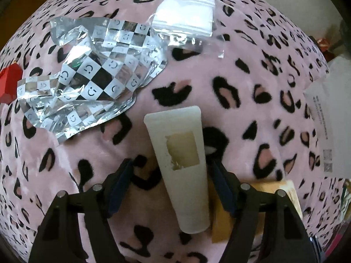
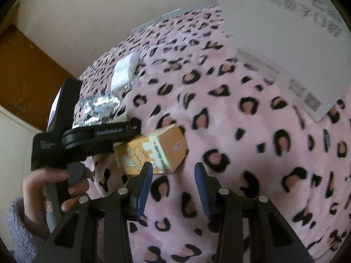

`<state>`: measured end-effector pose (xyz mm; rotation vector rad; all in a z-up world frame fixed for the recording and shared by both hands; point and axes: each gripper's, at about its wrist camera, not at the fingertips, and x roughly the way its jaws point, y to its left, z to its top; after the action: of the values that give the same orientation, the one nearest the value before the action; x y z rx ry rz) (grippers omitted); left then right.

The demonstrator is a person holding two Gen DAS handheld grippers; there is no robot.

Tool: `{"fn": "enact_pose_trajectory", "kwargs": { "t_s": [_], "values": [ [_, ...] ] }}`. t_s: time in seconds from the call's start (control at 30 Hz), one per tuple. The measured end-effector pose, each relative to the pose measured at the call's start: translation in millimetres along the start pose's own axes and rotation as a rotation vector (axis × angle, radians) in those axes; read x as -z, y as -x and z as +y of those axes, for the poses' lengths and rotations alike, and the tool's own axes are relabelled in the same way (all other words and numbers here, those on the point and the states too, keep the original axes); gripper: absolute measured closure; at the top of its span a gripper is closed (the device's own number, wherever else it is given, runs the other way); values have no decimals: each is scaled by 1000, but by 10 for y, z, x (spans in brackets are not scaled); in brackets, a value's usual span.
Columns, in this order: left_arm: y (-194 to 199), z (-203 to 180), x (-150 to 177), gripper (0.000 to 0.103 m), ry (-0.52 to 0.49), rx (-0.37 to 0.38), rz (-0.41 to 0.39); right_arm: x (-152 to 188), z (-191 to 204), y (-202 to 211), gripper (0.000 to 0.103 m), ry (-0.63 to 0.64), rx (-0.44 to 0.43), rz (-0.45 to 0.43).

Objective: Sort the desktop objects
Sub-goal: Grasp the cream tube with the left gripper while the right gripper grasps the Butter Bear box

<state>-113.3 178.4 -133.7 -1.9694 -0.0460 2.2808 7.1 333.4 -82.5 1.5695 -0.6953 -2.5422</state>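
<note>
A home, likely a bedroom; a fluffy pink leopard-print fleece blanket [image 1: 241,100] covers the surface; plain cream wall [image 2: 87,11] behind; brown wooden door [image 2: 28,76]; a fuzzy lilac sleeve [image 2: 17,225].

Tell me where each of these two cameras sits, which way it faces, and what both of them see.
Left wrist: on the left gripper, looking steeply down on a white tube between its open fingers, with a checkered foil wrapper beyond.
Right wrist: on the right gripper, angled down across the leopard-print blanket at an orange box; a hand holding the left gripper shows at left.
Shared: blanket, wrapper, orange box, white bagged pads.
</note>
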Motion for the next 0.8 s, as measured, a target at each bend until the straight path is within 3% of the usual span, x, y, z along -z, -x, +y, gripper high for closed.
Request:
{"fn": "enact_pose_trajectory", "kwargs": {
  "t_s": [0.17,0.43,0.7,0.8],
  "values": [
    [0,17,43,37,-35,7,-7,8,0,-224,59,-35,-70,27],
    [-11,218,18,50,2,61,15,-87,-37,-566,40,-163,-196,34],
    [-59,224,-3,52,55,53,12,-160,-18,-718,40,-244,-236,-31],
    [-47,185,35,55,54,31,-5,-167,-21,-729,47,-269,-246,-55]
  ]
}}
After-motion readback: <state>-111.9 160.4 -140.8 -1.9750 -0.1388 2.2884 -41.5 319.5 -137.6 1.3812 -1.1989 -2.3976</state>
